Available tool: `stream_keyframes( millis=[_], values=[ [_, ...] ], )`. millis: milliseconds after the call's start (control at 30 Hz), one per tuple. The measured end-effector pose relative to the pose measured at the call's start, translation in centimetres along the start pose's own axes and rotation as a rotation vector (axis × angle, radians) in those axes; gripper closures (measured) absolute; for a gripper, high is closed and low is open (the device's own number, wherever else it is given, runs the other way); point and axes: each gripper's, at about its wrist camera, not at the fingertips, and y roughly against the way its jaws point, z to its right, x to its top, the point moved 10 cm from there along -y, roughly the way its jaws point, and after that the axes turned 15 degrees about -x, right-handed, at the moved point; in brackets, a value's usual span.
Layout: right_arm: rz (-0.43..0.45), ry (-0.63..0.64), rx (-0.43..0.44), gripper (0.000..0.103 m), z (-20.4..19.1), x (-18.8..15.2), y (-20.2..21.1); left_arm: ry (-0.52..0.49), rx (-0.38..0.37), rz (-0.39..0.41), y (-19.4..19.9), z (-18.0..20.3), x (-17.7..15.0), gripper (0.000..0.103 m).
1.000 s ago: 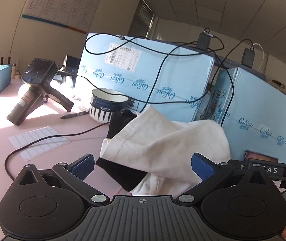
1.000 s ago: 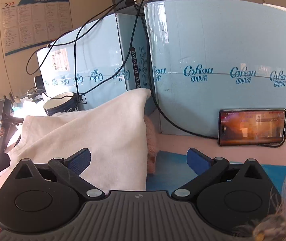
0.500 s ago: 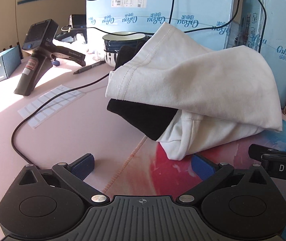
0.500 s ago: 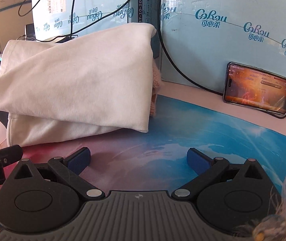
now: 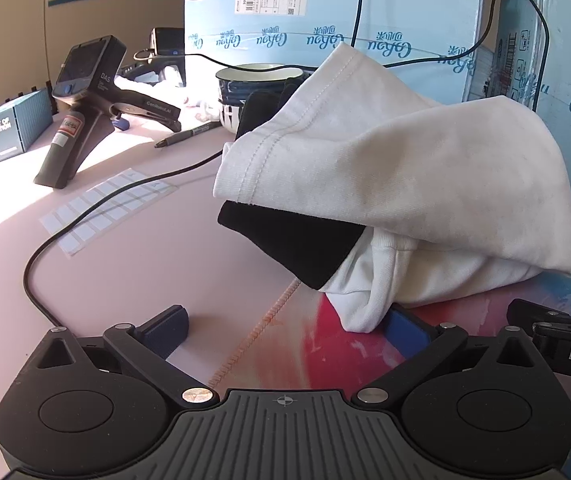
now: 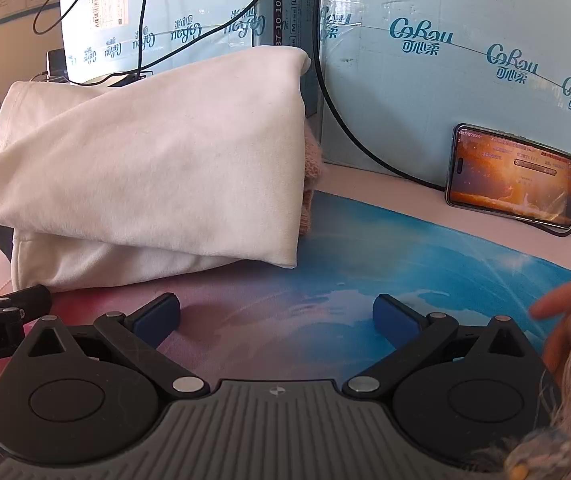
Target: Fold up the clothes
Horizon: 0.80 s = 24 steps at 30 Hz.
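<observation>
Both tongs gape wide and grip nothing: the left tongs (image 5: 285,326) lie low on the surface (image 5: 157,248), the right tongs (image 6: 275,318) over the blue mat (image 6: 425,256). At twelve o'clock of the left tongs sits the white garment (image 5: 405,168), folded in a heap over a black cloth (image 5: 297,240) (mostly hidden). Its right blue pad is partly covered by a white fold. A pinkish fabric (image 6: 311,168) peeks behind the garment, unidentifiable.
</observation>
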Motion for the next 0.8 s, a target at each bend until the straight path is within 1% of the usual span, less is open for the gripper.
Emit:
stream_keyframes(
  millis=[800],
  values=[
    [0.000, 0.001, -0.001, 0.000, -0.03, -0.01, -0.07, 0.006, 0.003, 0.004, -0.06, -0.10, -0.03, 0.000]
  ],
)
